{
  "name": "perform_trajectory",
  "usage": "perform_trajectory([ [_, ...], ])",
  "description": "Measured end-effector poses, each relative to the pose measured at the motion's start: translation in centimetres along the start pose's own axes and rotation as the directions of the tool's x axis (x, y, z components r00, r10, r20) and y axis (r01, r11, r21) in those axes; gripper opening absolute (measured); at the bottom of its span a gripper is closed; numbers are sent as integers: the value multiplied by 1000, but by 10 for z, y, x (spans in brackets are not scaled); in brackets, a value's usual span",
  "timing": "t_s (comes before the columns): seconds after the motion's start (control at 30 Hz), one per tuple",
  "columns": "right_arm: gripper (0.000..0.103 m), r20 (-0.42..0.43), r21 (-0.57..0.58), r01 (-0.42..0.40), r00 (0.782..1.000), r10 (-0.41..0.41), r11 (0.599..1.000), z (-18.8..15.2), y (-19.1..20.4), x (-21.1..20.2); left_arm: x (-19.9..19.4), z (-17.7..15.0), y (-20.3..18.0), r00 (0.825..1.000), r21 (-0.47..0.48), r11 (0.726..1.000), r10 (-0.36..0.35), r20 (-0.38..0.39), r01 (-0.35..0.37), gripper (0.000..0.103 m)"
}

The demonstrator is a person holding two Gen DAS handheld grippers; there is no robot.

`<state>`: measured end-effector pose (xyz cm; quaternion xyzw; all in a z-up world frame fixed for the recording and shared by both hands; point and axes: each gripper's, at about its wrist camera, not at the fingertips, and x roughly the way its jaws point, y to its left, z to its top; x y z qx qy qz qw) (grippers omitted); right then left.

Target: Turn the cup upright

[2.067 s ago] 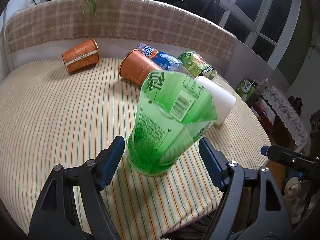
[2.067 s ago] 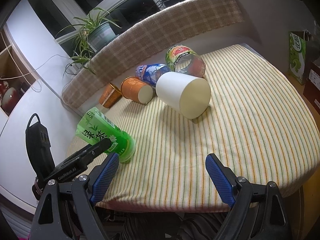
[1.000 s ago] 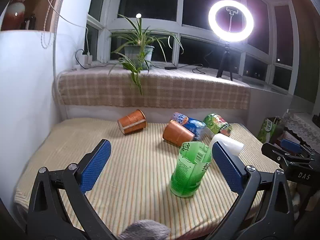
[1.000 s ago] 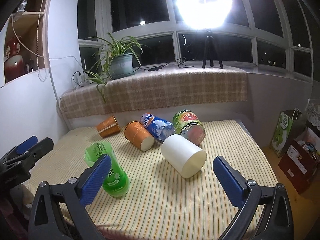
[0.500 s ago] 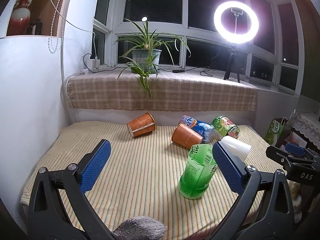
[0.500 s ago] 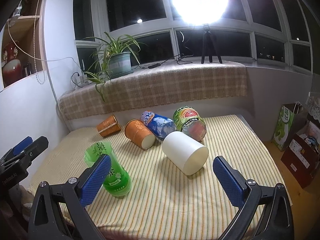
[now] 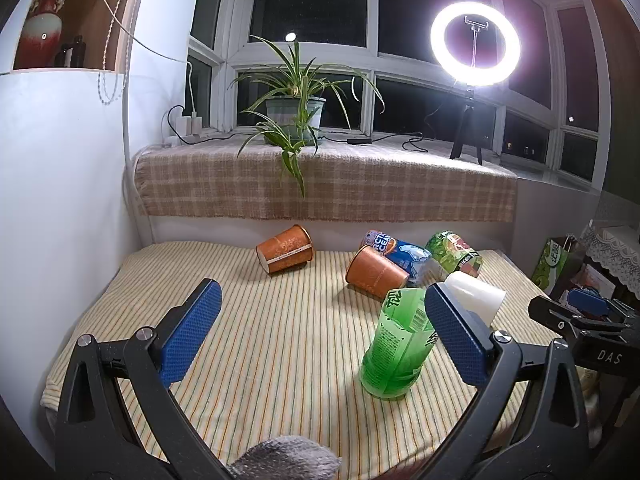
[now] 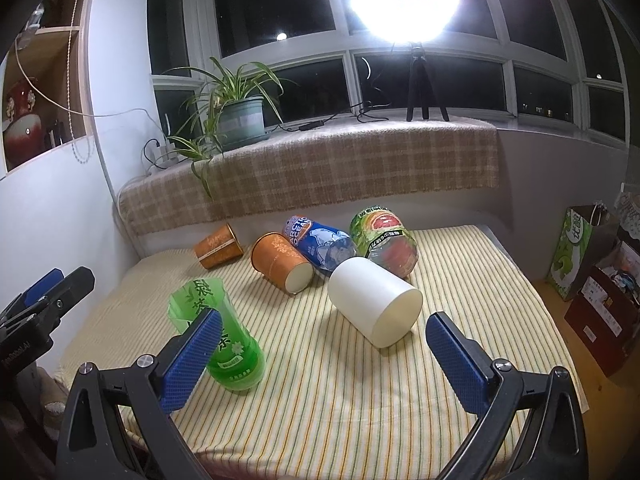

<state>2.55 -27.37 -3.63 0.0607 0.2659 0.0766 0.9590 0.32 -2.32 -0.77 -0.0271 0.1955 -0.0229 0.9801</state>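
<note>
A green cut-bottle cup [image 7: 396,344] stands upright on the striped table [image 7: 280,344], also in the right wrist view [image 8: 224,336]. A white cup [image 8: 374,306] lies on its side right of it [image 7: 474,300]. Two orange paper cups [image 7: 286,249] [image 7: 376,272], a blue cup [image 7: 400,250] and a green-red cup [image 7: 454,254] lie on their sides further back. My left gripper [image 7: 320,332] is open and empty, held back above the table's near edge. My right gripper [image 8: 320,354] is open and empty, near the front edge.
A checked blanket covers the sill [image 7: 320,192] behind the table, with a potted plant [image 7: 294,114] and a ring light [image 7: 474,44]. A white wall [image 7: 60,200] bounds the left. Bags and boxes [image 8: 592,272] stand on the floor at the right.
My left gripper has let go of the green cup and drawn back and up from it. The cup now stands alone. My right gripper has also pulled back and levelled.
</note>
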Motion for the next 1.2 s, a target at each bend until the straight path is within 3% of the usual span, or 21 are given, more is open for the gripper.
perform_trajectory([
  [1.2,103,-53,22,2,999,-1,1000,-5,-4,14,5,0,4,1000,-1,1000,-2,2,2,103],
])
